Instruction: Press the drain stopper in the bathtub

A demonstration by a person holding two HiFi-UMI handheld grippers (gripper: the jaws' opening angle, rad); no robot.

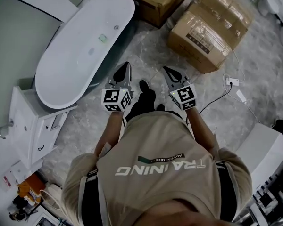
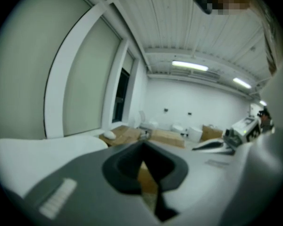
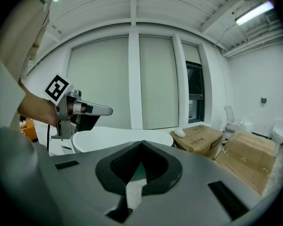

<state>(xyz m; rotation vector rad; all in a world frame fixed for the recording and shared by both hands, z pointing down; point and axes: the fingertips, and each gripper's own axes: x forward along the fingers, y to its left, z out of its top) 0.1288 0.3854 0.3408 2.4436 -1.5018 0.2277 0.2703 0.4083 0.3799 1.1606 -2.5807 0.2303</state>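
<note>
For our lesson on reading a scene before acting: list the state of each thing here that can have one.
left tongs: shut, empty.
right tongs: shut, empty.
bathtub: empty, no water visible.
drain stopper: too small to tell whether pressed.
large cardboard box: closed, taped.

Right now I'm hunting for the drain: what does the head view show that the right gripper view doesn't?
Only the head view looks down into the bathtub, where a small greenish piece sits in the basin; it also shows a cable on the floor. Only the right gripper view shows the blinded windows and a ceiling light. Both show the bathtub, the cardboard boxes and the left gripper.
</note>
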